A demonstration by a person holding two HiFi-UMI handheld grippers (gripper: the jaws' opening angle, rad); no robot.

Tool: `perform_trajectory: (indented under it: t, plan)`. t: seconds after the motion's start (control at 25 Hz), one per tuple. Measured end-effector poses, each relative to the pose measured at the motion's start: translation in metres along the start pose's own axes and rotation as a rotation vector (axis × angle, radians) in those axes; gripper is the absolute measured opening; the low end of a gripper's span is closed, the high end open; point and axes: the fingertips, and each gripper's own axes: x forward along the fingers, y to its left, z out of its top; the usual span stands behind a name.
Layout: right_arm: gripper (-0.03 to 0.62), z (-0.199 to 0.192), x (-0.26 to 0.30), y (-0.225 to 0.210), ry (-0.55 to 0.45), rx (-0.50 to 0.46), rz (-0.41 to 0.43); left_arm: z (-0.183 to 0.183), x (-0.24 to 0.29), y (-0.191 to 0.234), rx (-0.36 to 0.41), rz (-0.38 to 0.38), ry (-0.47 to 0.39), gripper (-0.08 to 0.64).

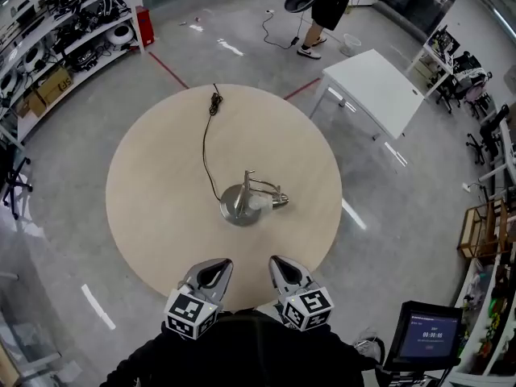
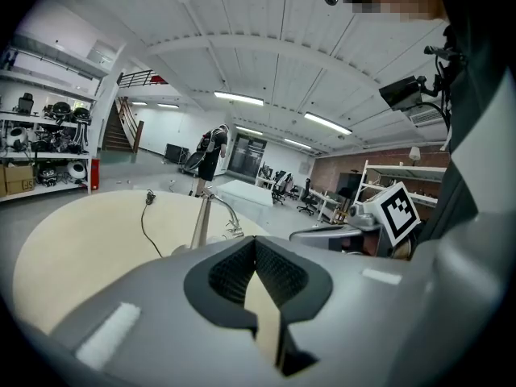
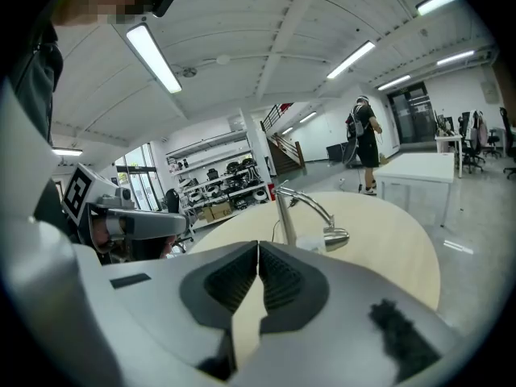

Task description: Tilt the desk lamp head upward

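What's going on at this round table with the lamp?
A person holds tongs in each hand: the left tongs and right tongs, both shut and empty, hover at the near edge of the round table. The desk lamp stands mid-table, untouched, its head hanging low, not yet tilted up.

Left gripper point(image 1: 218, 263) and right gripper point(image 1: 280, 261): silver-grey shells, black ribbed pads point(image 2: 231, 274), a black-and-white marker cube point(image 1: 191, 313) each; black top point(image 1: 242, 349) worn.

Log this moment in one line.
left tongs: shut, empty | right tongs: shut, empty | desk lamp: on round table, head low, untouched
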Motion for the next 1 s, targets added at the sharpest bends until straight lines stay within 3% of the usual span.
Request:
perform_trajectory:
  t: [0.24,0.52,0.68,0.8,1.0]
  plan:
    - [0.008,0.002,0.029,-0.011,0.042,-0.015,-0.056,-0.001,0.016,0.029,-0.022,-0.033,0.021,0.005]
    - [0.023,-0.001,0.062,-0.048,0.033,0.107,-0.161,-0.015,0.039,0.073,-0.045,-0.022,0.049,0.005]
    - [0.086,-0.015,0.07,-0.079,0.031,0.243,-0.15,-0.02,0.062,0.086,0.012,0.017,0.058,0.015]
    - [0.148,-0.026,0.091,-0.111,0.045,0.355,-0.149,-0.025,0.086,0.109,0.068,0.078,0.077,0.084]
    - [0.16,-0.021,0.104,-0.161,-0.018,0.401,-0.195,-0.043,0.122,0.128,0.12,0.1,0.142,0.153]
